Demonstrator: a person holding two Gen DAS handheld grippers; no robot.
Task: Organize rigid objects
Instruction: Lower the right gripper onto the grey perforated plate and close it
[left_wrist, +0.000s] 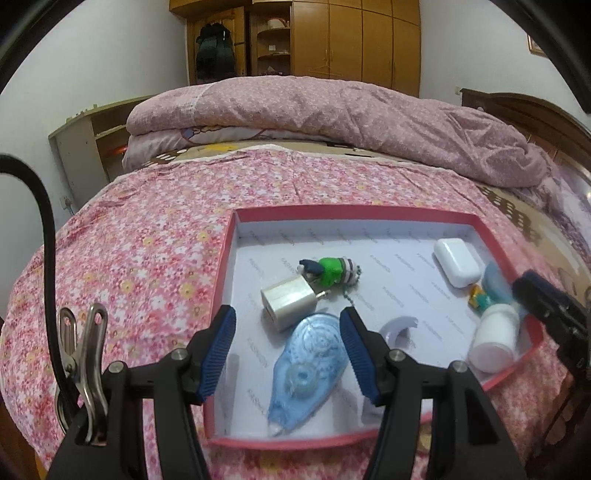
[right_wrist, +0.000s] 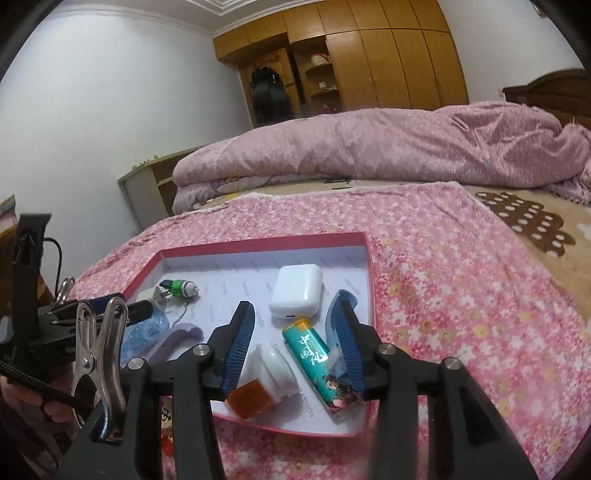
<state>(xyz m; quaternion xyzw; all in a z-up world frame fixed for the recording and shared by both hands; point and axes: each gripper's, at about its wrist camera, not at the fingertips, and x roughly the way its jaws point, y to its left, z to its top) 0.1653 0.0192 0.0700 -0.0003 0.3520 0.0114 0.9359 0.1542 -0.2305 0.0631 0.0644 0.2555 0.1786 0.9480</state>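
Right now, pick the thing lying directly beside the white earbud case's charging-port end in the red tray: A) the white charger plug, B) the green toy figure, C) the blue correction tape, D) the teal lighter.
D: in the right wrist view the teal lighter lies with its top just below the white earbud case, in the red tray; the other things sit farther left.

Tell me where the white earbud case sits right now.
The white earbud case lies inside the red tray, toward its far right part, just beyond the green lighter.

Bed (left_wrist: 147, 258) w/ floral sheet; on it red tray (left_wrist: 332, 213), folded quilt (left_wrist: 332, 114).
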